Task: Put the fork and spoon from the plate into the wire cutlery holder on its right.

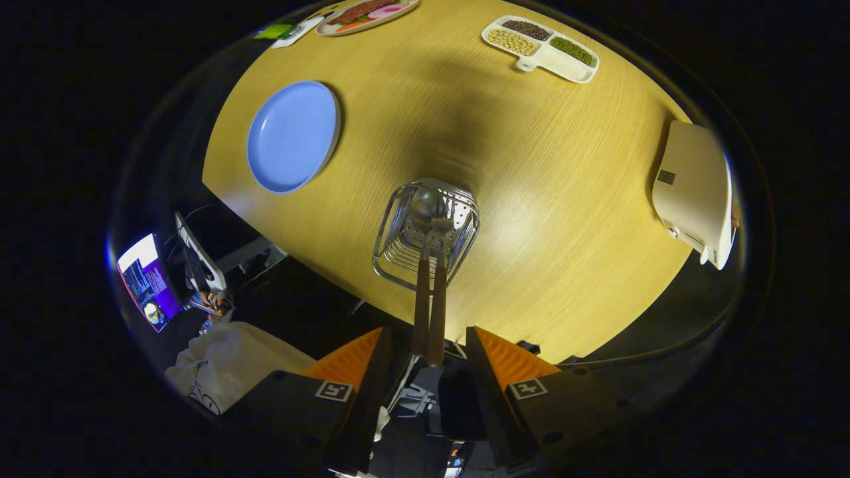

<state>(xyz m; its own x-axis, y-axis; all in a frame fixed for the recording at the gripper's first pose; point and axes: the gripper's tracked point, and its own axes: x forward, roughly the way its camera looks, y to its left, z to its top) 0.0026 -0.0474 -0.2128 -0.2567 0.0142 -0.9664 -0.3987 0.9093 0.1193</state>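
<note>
I look steeply down on a wire cutlery holder [398,239] standing on the wooden table [544,199]. A spoon [421,292] and a fork [437,312], both with brown handles, stand inside it side by side, heads down and handles rising toward me. My gripper [428,335] is open above the holder. The handle ends sit in the gap between the fingers, and neither finger presses on them. To the left of the holder lies the blue plate [292,136], with nothing on it.
A white divided tray [564,63] of beans and a plate of food [365,13] lie at the far side. A white box-like device [694,189] sits at the table's right edge. Beyond the near edge are a monitor [147,279] and a white bag [226,365].
</note>
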